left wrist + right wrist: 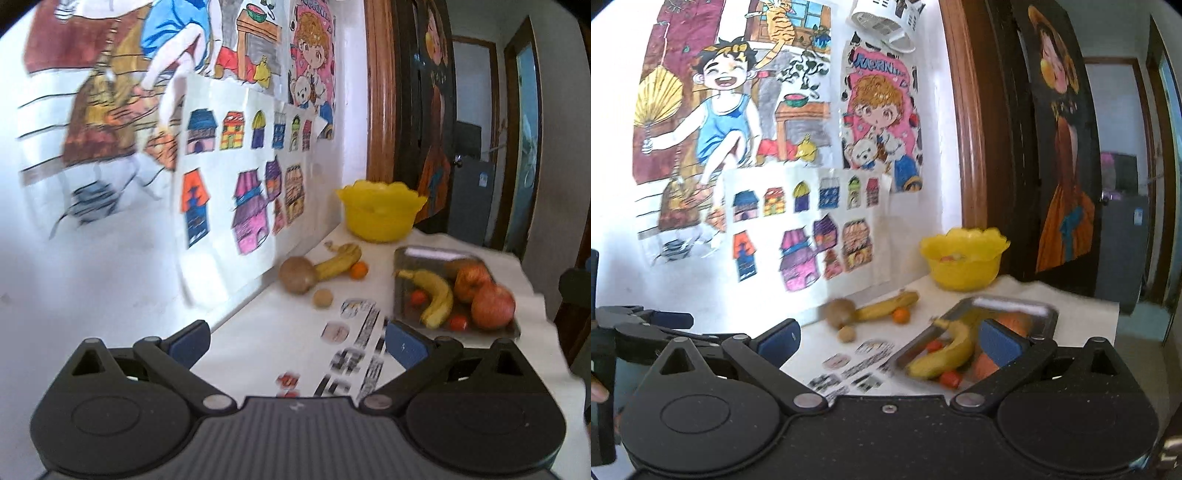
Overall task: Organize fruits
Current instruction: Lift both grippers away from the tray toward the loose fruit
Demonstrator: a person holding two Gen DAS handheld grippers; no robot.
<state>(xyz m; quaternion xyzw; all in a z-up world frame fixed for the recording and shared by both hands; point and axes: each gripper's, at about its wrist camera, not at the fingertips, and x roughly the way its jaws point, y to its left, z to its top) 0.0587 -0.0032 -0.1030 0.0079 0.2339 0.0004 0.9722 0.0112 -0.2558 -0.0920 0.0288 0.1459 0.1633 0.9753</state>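
The scene is backed by a white wall covered with coloured drawings, among them a sheet of small painted houses, with a wooden door frame at its right edge. Below it a white tabletop is seen, printed with stickers and dark lettering. At the far end of the tabletop a yellow bowl is set against the wall; in the right wrist view something pale and reddish is glimpsed inside it, too blurred to be named. Nearer, a metal tray is laid to the right, and in it are held a banana, two apples, touching each other, and a couple of small red fruits. To the left of the tray, loose on the tabletop near the wall, a second banana is found with a round brown fruit touching its near end, a small orange just beside it, and a small tan fruit a little nearer. The left gripper is held above the near tabletop with its jaws spread wide and nothing between them. The right gripper is likewise held with jaws wide and unloaded, the tray being seen just beyond its right finger.
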